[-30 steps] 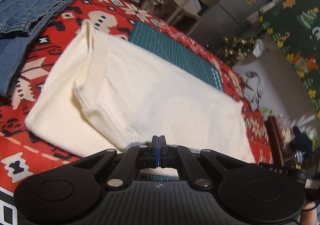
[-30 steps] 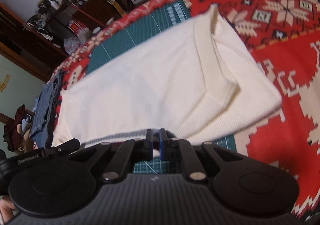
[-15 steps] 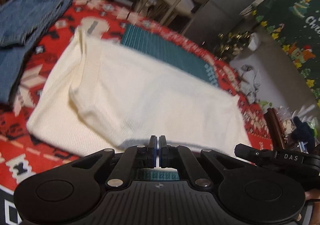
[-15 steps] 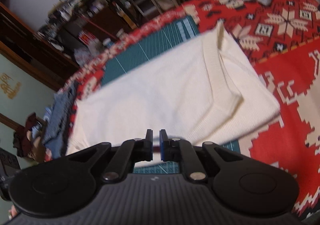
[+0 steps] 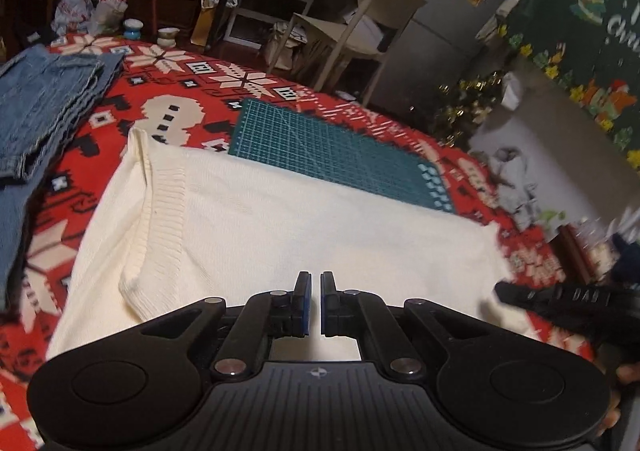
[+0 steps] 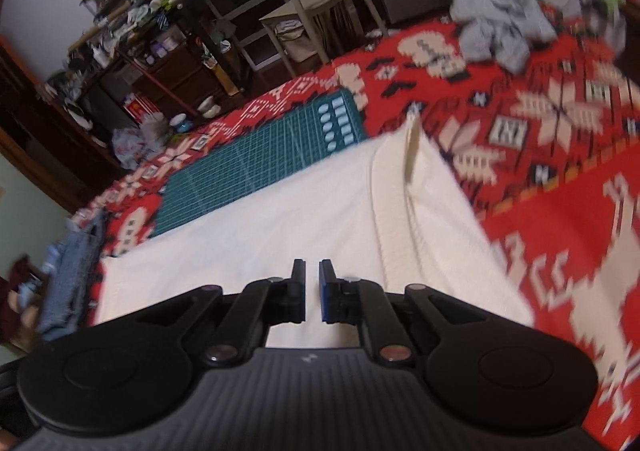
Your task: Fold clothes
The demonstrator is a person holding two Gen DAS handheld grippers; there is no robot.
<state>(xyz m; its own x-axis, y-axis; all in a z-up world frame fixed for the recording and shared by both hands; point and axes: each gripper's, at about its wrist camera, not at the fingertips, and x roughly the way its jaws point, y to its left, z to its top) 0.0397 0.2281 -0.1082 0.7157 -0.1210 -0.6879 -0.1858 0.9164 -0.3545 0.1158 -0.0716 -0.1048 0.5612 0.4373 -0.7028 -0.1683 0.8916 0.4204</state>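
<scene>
The left tool [image 5: 314,301] is hovering over the near edge of the cream sweater [image 5: 280,235], its blue pads slightly parted and gripping nothing. The right tool [image 6: 311,289] is likewise sitting a little spread and empty above the sweater [image 6: 280,219]. The sweater is lying folded on the red blanket [image 5: 180,91], overlapping a green mat [image 5: 336,155] at 12 o'clock. Jeans [image 5: 44,99] are lying at 10 o'clock.
</scene>
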